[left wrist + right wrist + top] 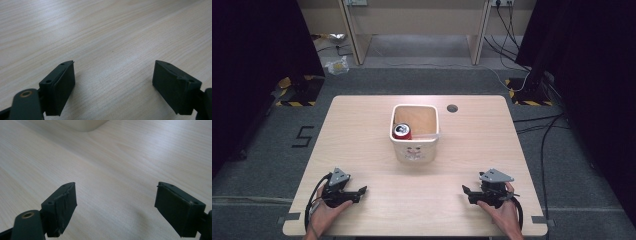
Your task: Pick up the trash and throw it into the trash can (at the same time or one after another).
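Right now a red metal drink can (402, 131) sits inside a cream square plastic bin (414, 150), in the bin's left corner on the side nearer the person. The can stands up, and its silver top shows. The bin stands in the middle of the pale wooden desk (362, 150). A face is drawn on the bin's front wall. In the right gripper view, a bit of the bin (82, 124) shows at the top edge.

Both grippers are low over the front part of the desk, well apart from the bin. The left gripper (360, 191) is held in the person's left hand (329, 210), near the front left of the desk. In the left gripper view, its black fingers (63, 82) are spread wide with bare wood between them. The right gripper (467, 192) is held in the person's right hand (502, 212), near the front right. In the right gripper view, its fingers (65, 205) are spread wide too, and hold nothing.

A small dark round hole (452, 108) is in the desk behind the bin, to the right.
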Motion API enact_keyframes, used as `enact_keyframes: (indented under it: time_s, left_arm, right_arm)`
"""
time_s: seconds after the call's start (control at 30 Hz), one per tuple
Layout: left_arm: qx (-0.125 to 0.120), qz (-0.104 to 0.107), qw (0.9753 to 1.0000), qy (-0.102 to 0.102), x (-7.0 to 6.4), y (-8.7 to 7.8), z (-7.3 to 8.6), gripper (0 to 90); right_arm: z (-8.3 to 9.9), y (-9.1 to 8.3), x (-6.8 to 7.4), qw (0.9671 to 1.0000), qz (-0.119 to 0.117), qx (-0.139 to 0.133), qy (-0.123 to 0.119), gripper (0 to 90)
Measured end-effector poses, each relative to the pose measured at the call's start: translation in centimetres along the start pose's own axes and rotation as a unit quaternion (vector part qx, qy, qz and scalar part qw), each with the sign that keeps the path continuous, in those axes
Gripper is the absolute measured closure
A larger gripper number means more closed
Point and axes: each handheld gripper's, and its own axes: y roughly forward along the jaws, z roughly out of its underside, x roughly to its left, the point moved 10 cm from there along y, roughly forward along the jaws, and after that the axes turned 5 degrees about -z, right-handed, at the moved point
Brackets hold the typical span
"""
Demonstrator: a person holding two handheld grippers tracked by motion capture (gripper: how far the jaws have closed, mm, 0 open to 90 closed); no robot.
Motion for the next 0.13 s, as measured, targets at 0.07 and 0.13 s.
enact_keyframes:
  time_s: [0.07, 0.13]
  left_arm:
    - [0.0, 0.0, 1.0, 0.0, 0.0, 0.0, 0.0, 17.4]
    - [0.0, 0.0, 1.0, 0.0, 0.0, 0.0, 0.0, 17.4]
  right_arm:
    - [0.35, 0.11, 0.08, 1.0, 0.0, 0.004, 0.0, 17.6]
    - [0.62, 0.2, 0.1, 1.0, 0.001, 0.007, 0.0, 17.6]
